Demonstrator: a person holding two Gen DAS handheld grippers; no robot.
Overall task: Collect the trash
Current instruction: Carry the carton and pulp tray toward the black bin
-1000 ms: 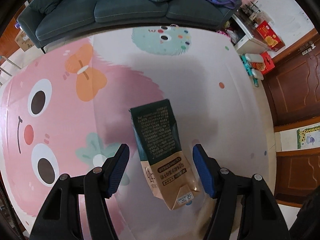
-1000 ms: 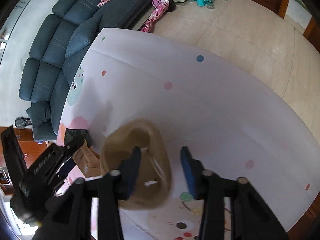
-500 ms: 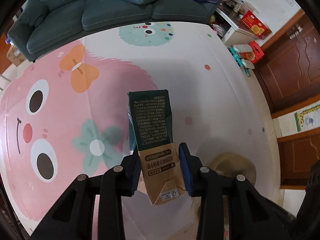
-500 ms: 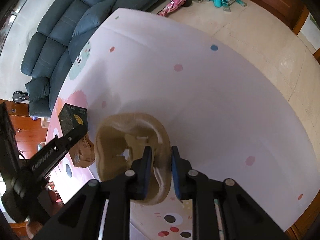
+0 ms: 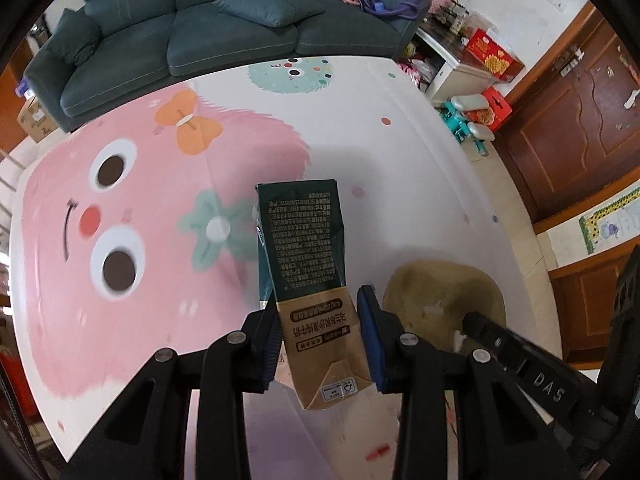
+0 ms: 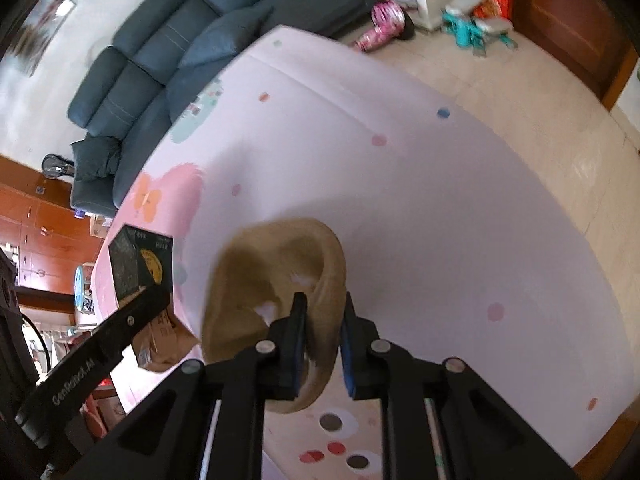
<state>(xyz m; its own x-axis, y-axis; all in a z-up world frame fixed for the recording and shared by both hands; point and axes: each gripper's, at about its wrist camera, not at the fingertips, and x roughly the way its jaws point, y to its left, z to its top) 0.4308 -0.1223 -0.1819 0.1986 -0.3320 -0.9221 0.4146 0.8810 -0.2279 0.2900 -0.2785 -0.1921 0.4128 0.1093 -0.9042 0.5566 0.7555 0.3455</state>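
Observation:
A milk carton [image 5: 304, 256], dark green above and brown at its gabled end, is held off the mat with my left gripper [image 5: 320, 336] shut on its brown end. To its right sits an open brown paper bag [image 5: 440, 292], with the right gripper's finger [image 5: 520, 364] reaching to it. In the right wrist view my right gripper [image 6: 322, 340] is closing, and its pads press on the near rim of the paper bag [image 6: 260, 272]. The carton [image 6: 136, 264] hangs just left of the bag's mouth, with the left gripper's finger [image 6: 132, 320] on it.
A cartoon play mat [image 5: 140, 280] covers the floor. A dark teal sofa [image 5: 200, 32] stands along its far edge. A white cabinet [image 5: 452, 72], red boxes [image 5: 496, 56] and a teal toy [image 5: 464, 120] crowd the far right, next to wooden doors [image 5: 568, 128]. Tiled floor [image 6: 520, 92] borders the mat.
My left gripper shut on the carton and lifted it toward the bag. My right gripper narrowed from wide apart onto the bag's rim, and the bag tipped up.

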